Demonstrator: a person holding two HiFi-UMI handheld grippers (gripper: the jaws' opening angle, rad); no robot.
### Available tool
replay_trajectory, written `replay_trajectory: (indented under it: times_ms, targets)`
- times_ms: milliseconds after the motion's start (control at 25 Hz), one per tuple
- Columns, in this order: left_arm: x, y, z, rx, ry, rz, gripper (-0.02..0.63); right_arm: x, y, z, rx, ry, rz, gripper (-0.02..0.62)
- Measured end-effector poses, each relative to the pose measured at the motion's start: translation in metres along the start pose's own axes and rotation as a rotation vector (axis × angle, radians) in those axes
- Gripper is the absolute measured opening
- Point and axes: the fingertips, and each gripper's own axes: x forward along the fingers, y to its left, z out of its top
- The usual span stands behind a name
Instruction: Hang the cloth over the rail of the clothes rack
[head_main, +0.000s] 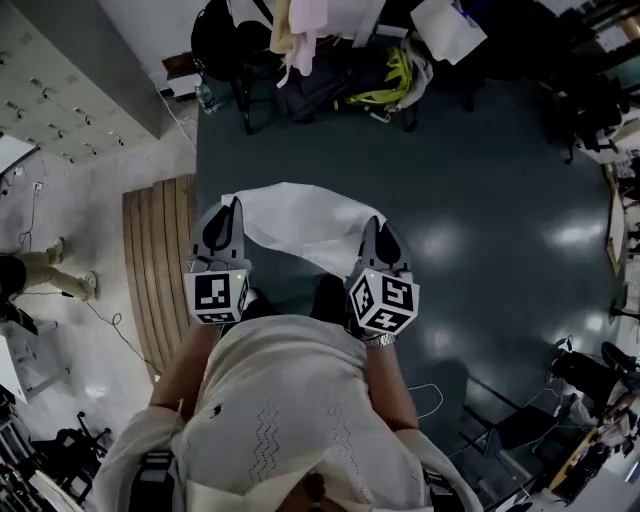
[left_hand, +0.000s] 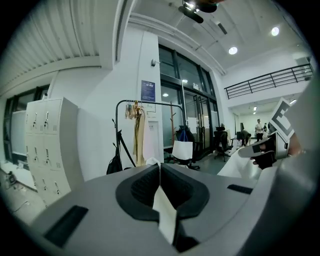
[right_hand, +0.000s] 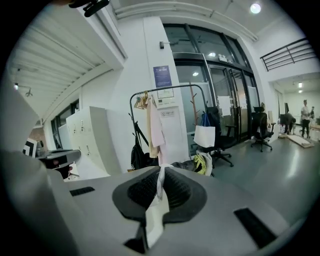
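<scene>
A white cloth (head_main: 297, 224) is stretched between my two grippers, in front of the person's chest. My left gripper (head_main: 229, 216) is shut on its left corner, and a strip of the cloth (left_hand: 163, 210) is pinched between the dark pads. My right gripper (head_main: 381, 238) is shut on the right corner, where the cloth (right_hand: 156, 202) also runs through the pads. The clothes rack (left_hand: 144, 131) stands some way ahead, its black rail (right_hand: 166, 89) above gripper height. Several garments (right_hand: 154, 131) hang at its left end. In the head view the rack's garments (head_main: 297, 32) show at the top.
Bags and a yellow-green item (head_main: 385, 80) lie under the rack. A black office chair (right_hand: 217, 136) with a white bag stands to its right. Grey lockers (left_hand: 46, 145) line the left wall. A wooden platform (head_main: 160, 262) lies on the floor at my left.
</scene>
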Motion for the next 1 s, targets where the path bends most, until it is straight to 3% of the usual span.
replay_trajectory:
  times_ms: [360, 560, 760, 1000]
  targets:
    - [0.115, -0.125, 0.037, -0.030, 0.025, 0.139, 0.017, 0.068, -0.156, 0.054, 0.002, 0.048, 0.135, 0.030]
    - [0.171, -0.172, 0.056, -0.014, 0.026, 0.135, 0.017, 0.105, -0.219, 0.081, 0.004, 0.033, 0.146, 0.029]
    - [0.229, -0.178, 0.059, -0.042, 0.024, 0.168, 0.017, 0.152, -0.253, 0.091, 0.004, 0.042, 0.174, 0.030]
    - [0.274, -0.158, 0.062, -0.066, 0.012, 0.173, 0.017, 0.178, -0.278, 0.107, -0.016, 0.052, 0.112, 0.031]
